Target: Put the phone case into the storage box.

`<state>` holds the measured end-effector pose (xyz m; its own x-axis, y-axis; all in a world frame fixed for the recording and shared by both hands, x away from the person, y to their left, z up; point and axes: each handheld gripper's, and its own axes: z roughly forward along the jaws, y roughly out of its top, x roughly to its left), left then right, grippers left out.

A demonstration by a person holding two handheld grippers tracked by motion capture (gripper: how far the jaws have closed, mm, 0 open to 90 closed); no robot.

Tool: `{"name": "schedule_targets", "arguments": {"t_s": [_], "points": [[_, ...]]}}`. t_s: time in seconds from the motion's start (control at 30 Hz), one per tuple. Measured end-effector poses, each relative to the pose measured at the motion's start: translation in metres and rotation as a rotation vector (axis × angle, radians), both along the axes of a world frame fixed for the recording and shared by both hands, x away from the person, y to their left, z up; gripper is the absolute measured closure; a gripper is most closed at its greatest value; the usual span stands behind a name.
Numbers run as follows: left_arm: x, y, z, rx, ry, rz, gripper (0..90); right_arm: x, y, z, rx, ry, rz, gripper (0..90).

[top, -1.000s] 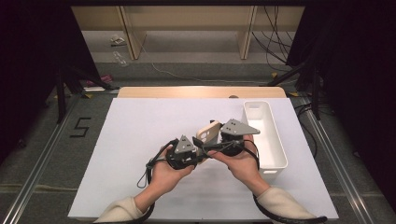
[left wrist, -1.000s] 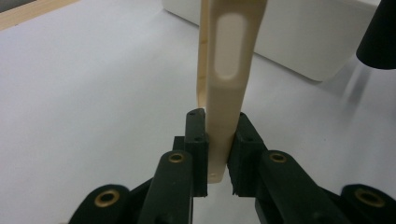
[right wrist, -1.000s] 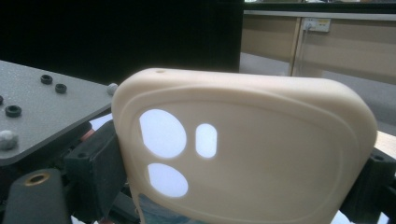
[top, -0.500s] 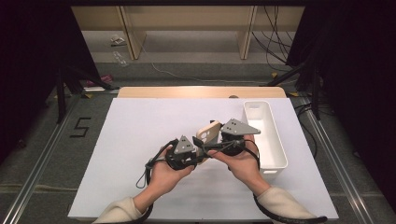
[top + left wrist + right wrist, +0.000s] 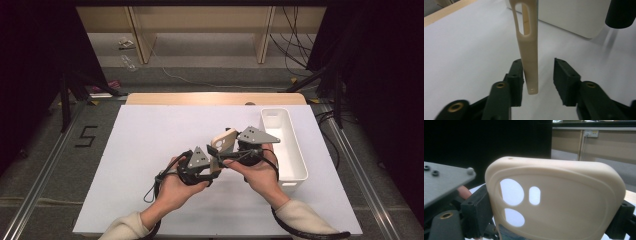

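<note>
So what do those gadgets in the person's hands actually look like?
Each hand holds a black tool: the left gripper and right gripper both carry a grey three-cornered plate on top and trail a black cable. Their two black jaws are blocky, with brass-coloured pivot rings. The person wears cream long sleeves.

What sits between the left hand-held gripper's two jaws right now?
The cream phone case, seen edge-on in the left gripper view. It lies against one jaw with a gap to the other; the left hand-held gripper has just been opening.

One phone case (image 5: 223,142) at centre frame, one white bin (image 5: 283,145) to its right, two grippers, left (image 5: 212,166) and right (image 5: 220,159), on one counter (image 5: 125,150).
</note>
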<state>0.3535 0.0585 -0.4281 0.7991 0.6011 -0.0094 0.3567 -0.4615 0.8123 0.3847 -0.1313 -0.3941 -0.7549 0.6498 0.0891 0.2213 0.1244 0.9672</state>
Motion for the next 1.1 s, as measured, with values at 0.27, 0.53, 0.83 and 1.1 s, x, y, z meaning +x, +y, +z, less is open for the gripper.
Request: {"name": "schedule_targets", "arguments": {"t_s": [0.27,0.53,0.83,1.1], "points": [[-0.004,0.006,0.004,0.023,0.024,0.003,17.6,0.002,-0.004,0.003,0.006,-0.006,-0.017,14.4],[-0.009,0.016,0.004,0.077,0.018,0.016,0.0,0.004,-0.007,0.006,0.01,-0.013,-0.028,14.4],[-0.015,0.032,0.005,0.07,0.0,0.019,0.0,0.005,-0.01,0.008,0.011,-0.017,-0.038,14.4],[-0.019,0.046,0.003,0.075,-0.01,0.011,0.0,0.007,-0.014,0.011,0.017,-0.023,-0.048,14.4]]}}
